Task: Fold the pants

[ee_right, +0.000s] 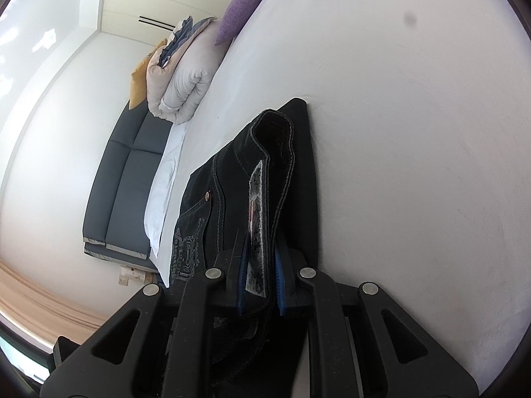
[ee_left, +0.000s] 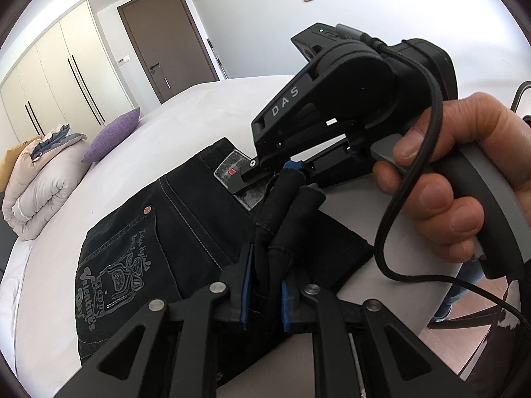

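Observation:
Black jeans (ee_left: 186,219) with a printed back pocket lie on a white bed (ee_left: 186,122). My left gripper (ee_left: 265,301) is shut on a bunched black edge of the jeans between its blue pads. The right gripper (ee_left: 265,172), held by a hand, meets the jeans at the waistband label just ahead of it. In the right wrist view, my right gripper (ee_right: 260,293) is shut on the waistband with its grey label (ee_right: 257,232), and the jeans (ee_right: 232,179) hang folded over the bed (ee_right: 415,132).
A purple pillow (ee_left: 114,136) and a rolled pale duvet (ee_left: 36,185) lie at the bed's far end. A brown door (ee_left: 166,36) and wardrobes (ee_left: 56,76) stand behind. A dark blue headboard (ee_right: 122,185) shows in the right wrist view.

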Demonstrator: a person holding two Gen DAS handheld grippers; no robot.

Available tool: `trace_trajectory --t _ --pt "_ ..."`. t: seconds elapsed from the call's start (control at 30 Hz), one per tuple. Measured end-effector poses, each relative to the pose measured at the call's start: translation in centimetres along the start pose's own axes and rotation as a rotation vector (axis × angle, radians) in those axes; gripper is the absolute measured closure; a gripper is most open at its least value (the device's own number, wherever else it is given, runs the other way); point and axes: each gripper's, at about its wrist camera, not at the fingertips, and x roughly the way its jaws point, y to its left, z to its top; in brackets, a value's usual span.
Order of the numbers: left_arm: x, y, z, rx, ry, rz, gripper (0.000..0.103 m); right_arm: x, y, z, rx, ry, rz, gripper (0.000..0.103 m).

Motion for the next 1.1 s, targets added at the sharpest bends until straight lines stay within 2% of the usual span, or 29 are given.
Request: trace_trajectory --t 0.03,0.07,0.13,0.2,0.3,0.33,0.37,0.4,0.43,0.5,0.57,0.67,0.7,0.73,0.77,0.83,0.9,1.0,1.1 --pt "-0.1 0.3 -0.1 -0.013 -0.006 -0.008 0.087 -0.1 0.0 0.0 0.004 -0.002 0.009 0.090" --pt "-0.3 0.1 -0.9 -0.029 -0.008 -0.014 0.079 -0.3 -0.1 -0.1 0.011 -0.001 0.014 0.089" --pt "-1.1 1.0 -1.2 -0.088 -0.009 -0.043 0.061 -0.9 -0.2 -0.1 0.034 0.001 0.007 0.089" --pt "-2.3 2.2 -1.5 -0.146 -0.033 -0.070 0.035 -1.7 -0.1 0.1 0.052 -0.002 -0.005 0.086" --pt "-4.4 5.0 -2.2 -0.232 -0.067 -0.099 0.033 -4.0 0.1 0.3 0.052 -0.035 -0.058 0.084" --pt "-4.9 6.3 -2.4 -0.269 -0.074 -0.112 0.033 -4.8 0.4 0.4 0.051 -0.044 -0.045 0.084" --pt "-5.1 8.0 -2.4 -0.315 -0.077 -0.124 0.039 -5.4 0.8 0.5 0.043 -0.047 -0.023 0.084" --pt "-5.0 9.8 -2.5 -0.362 -0.074 -0.135 0.057 -5.6 1.6 0.5 0.026 -0.040 -0.002 0.084" --pt "-4.6 11.6 -2.5 -0.409 -0.063 -0.150 0.067 -5.6 2.4 0.5 0.006 -0.027 0.009 0.085" --pt "-3.1 15.6 -2.6 -0.519 -0.021 -0.176 0.097 -4.6 4.4 0.4 -0.045 0.017 0.029 0.086" --pt "-1.6 19.0 -2.4 -0.589 0.005 -0.169 0.099 -2.8 5.9 -0.1 -0.089 0.074 0.016 0.089" --pt "1.7 22.7 -2.3 -0.630 0.098 -0.157 0.099 -0.2 4.5 -0.7 -0.051 0.148 -0.059 0.091" --pt "2.6 23.3 -2.4 -0.625 0.129 -0.158 0.101 0.2 3.4 -0.9 -0.026 0.161 -0.085 0.101" --pt "3.5 23.8 -2.7 -0.614 0.157 -0.151 0.102 0.4 2.2 -1.0 0.001 0.161 -0.084 0.103" --pt "4.1 24.0 -2.9 -0.609 0.174 -0.155 0.101 0.2 1.2 -1.2 0.030 0.152 -0.041 0.103" --pt "4.5 23.8 -3.4 -0.609 0.183 -0.156 0.101 0.0 0.6 -1.1 0.031 0.141 -0.022 0.103" --pt "4.2 22.7 -3.7 -0.587 0.179 -0.130 0.102 0.0 1.0 -1.0 0.007 0.141 -0.047 0.103" --pt "2.9 19.8 -4.5 -0.536 0.168 -0.110 0.102 0.2 1.1 -0.6 0.004 0.138 -0.045 0.103" --pt "0.6 16.9 -5.5 -0.460 0.151 -0.056 0.102 0.2 1.0 -0.8 -0.014 0.124 -0.038 0.103"
